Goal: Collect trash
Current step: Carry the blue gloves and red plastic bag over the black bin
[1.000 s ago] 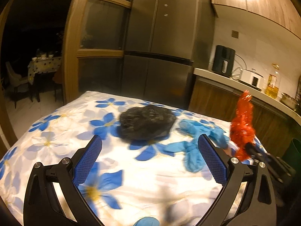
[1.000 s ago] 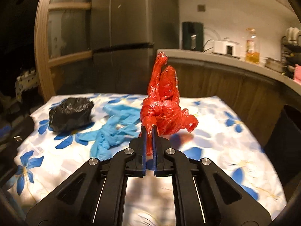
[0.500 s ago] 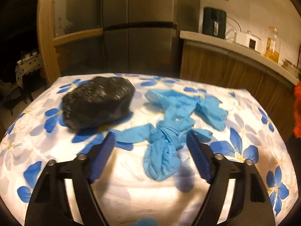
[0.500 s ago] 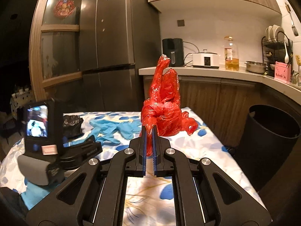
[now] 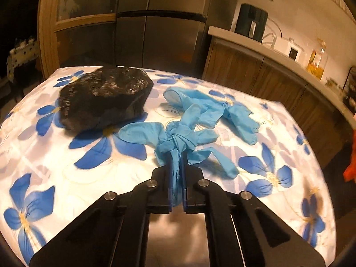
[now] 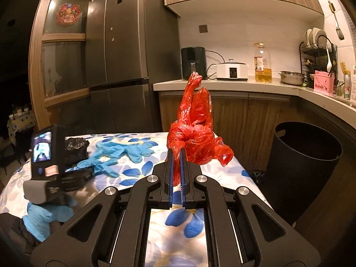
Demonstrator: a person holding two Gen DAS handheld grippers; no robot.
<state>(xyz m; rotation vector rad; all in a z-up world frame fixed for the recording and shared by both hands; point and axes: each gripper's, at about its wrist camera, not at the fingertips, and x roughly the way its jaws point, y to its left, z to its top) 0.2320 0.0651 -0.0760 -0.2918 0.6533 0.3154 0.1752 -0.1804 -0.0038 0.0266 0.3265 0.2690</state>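
**Two pieces gripped, none binned yet**

Dim kitchen; a table under a white cloth with blue printed flowers (image 5: 93, 178) fills the lower half of both views, with the steel fridge and wood counter behind. The left gripper (image 5: 176, 178) is clamped tight on the knotted bundle of thin blue rubber gloves (image 5: 189, 129), centre of the left view; the gloves look limp and stretchy, loose fingers splayed on the cloth, so the bundle seems to rest on the table. The right gripper (image 6: 175, 173) is pinched closed on a crumpled red plastic bag (image 6: 193, 133), glossy and crinkled, held upright above the table at centre frame. The round black plastic bin (image 6: 304, 164) stands on the floor at right of the right view, well apart from the bag; what it holds is hidden. A lumpy black crinkled plastic bag (image 5: 104, 98) sits untouched on the cloth, upper left of the left view, just beside the gloves. Judged progress: early. Left: drop the red bag, lift and bin the gloves, then take the black bag.
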